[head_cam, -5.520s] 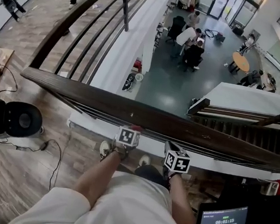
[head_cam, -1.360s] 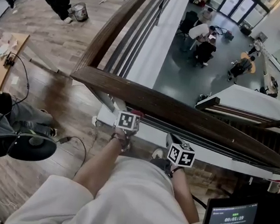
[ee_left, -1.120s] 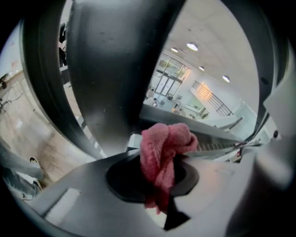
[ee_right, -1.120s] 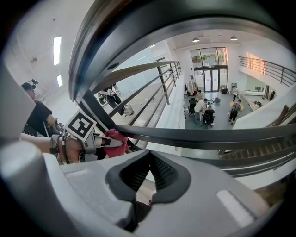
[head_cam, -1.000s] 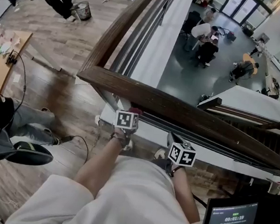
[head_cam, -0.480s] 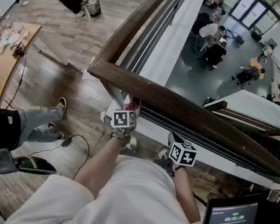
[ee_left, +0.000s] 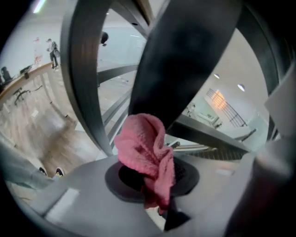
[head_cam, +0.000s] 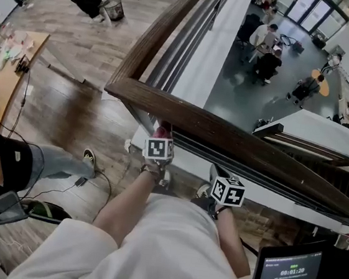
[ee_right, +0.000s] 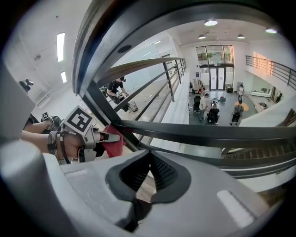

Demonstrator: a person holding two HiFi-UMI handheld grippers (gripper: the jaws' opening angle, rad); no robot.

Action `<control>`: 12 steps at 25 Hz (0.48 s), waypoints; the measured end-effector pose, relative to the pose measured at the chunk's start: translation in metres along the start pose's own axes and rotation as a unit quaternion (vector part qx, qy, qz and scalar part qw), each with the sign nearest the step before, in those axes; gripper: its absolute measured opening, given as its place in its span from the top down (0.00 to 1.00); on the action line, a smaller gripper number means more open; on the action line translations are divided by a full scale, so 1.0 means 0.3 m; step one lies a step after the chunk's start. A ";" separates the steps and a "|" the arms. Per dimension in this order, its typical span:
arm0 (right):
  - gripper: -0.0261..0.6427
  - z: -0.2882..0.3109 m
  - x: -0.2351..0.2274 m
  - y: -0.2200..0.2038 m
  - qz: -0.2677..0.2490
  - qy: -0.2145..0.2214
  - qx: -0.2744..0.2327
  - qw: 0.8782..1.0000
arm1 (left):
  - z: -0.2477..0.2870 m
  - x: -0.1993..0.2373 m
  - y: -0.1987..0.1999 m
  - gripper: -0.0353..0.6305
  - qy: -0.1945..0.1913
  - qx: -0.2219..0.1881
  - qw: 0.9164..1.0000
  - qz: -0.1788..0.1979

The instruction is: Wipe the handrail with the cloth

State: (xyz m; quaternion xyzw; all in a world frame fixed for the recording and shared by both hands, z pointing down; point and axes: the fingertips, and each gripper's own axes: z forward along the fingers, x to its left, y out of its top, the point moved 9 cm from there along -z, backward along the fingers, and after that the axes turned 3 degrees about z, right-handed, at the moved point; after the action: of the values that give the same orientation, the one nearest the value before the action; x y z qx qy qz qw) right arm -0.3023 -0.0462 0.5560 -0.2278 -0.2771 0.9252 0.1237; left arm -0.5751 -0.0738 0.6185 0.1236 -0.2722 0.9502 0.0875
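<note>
The dark brown wooden handrail [head_cam: 225, 132] runs from a corner at the left down to the right, with a second length going up and away. My left gripper [head_cam: 162, 134] sits just below the rail near that corner, shut on a pink cloth [head_cam: 163, 130]. In the left gripper view the bunched cloth [ee_left: 143, 148] sticks up from the left gripper [ee_left: 155, 178], with the handrail's dark underside [ee_left: 185, 60] right above it. My right gripper [head_cam: 216, 171] hangs lower and to the right, below the rail. The right gripper [ee_right: 149, 159] is shut on nothing, and the left gripper [ee_right: 99, 135] with the cloth [ee_right: 114, 143] shows beside it.
Grey metal rails [head_cam: 235, 158] run under the handrail. Beyond it is a drop to a lower floor with seated people [head_cam: 268, 59]. A person [head_cam: 9, 161] sits on the wood floor at left, near a cable [head_cam: 103, 187]. A timer screen [head_cam: 287, 277] stands at lower right.
The view has drifted left toward the handrail corner. My left gripper keeps the cloth under the rail; the right gripper barely moves. The seated person's leg has shifted.
</note>
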 end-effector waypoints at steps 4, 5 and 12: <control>0.96 -0.010 -0.021 -0.004 0.005 -0.004 -0.001 1.000 | 0.008 -0.062 -0.032 0.82 -0.001 0.050 0.998 0.045; 0.96 -0.011 -0.025 -0.006 0.006 -0.005 -0.001 1.000 | 0.025 -0.086 -0.038 0.82 -0.028 0.044 0.998 0.043; 0.96 -0.029 -0.067 -0.008 0.015 -0.009 -0.003 1.000 | 0.008 -0.094 -0.027 0.82 0.012 0.021 0.996 0.089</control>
State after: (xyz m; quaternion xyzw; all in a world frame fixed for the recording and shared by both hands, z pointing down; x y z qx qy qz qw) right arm -0.2804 -0.0473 0.5579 -0.2237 -0.2780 0.9281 0.1066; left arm -0.5459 -0.0711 0.6166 0.0895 -0.2611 0.9612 0.0026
